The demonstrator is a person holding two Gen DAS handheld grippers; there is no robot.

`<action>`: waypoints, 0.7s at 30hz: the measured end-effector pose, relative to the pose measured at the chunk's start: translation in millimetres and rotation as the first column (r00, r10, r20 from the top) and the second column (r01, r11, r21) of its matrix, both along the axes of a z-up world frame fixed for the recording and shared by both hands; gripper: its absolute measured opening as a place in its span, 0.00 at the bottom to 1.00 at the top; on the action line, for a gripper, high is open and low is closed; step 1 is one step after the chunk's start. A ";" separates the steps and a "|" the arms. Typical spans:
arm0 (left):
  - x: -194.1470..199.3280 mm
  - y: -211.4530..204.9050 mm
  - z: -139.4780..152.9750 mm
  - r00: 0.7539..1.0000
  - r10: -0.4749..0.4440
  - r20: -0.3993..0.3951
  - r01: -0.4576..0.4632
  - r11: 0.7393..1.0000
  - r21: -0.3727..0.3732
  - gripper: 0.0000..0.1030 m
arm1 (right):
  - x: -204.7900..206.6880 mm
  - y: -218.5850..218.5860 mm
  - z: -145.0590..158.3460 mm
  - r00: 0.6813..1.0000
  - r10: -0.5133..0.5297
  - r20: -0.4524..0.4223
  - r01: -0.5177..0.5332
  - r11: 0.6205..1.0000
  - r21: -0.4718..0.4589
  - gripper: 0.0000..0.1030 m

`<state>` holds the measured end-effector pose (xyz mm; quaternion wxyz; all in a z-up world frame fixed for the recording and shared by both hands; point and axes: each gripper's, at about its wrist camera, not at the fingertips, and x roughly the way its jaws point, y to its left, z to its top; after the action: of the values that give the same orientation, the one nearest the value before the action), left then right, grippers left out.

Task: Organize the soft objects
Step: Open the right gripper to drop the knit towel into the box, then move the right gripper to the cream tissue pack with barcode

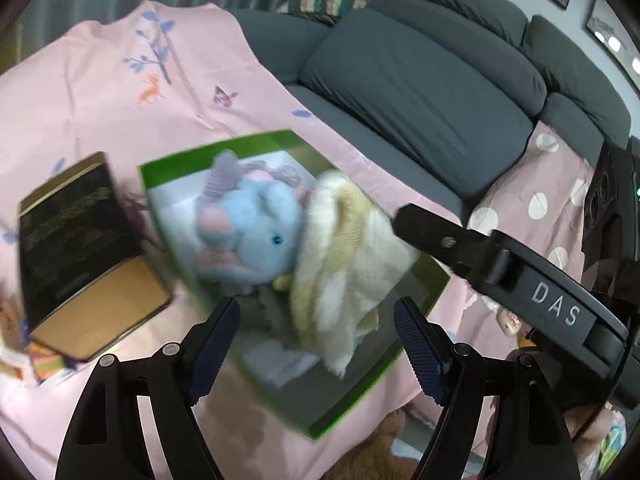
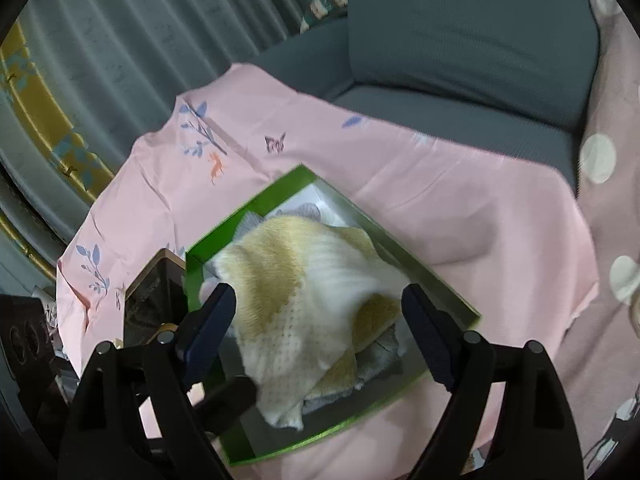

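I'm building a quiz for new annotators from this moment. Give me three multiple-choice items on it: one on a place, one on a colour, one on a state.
1. Where does the blue plush toy lie?
A. on the sofa
B. in the green box
C. on the dark book

2. What colour is the sheet under the box?
A. pink
B. white
C. yellow

3. How does the left gripper stand?
A. shut on the blanket
B. shut on the toy
C. open, holding nothing

Key: B, the blue plush toy sits inside the green box beside the cream and tan blanket; A, the pink sheet spreads beneath it; C, the left gripper has its pads spread apart with nothing clamped.
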<state>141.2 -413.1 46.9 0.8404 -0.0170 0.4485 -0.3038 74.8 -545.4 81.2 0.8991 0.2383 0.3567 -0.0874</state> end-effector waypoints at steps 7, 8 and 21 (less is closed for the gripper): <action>-25.1 63.6 19.4 0.994 0.098 0.045 -0.097 0.994 -0.042 0.78 | -23.6 28.9 19.7 0.999 0.026 0.045 -0.024 0.999 -0.047 0.89; -28.5 74.7 20.8 0.992 0.120 0.050 -0.117 0.992 -0.048 0.83 | -26.2 33.0 20.8 0.998 0.031 0.049 -0.029 0.998 -0.048 0.90; -72.0 237.4 0.8 0.892 0.451 0.036 -0.450 0.892 -0.036 0.87 | -25.5 127.3 13.3 0.970 0.242 0.011 -0.240 0.968 -0.066 0.91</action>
<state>69.2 -175.8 47.8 0.8970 -0.1251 0.4101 -0.1073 49.3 -418.1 94.5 0.9135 0.1650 0.3717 0.0133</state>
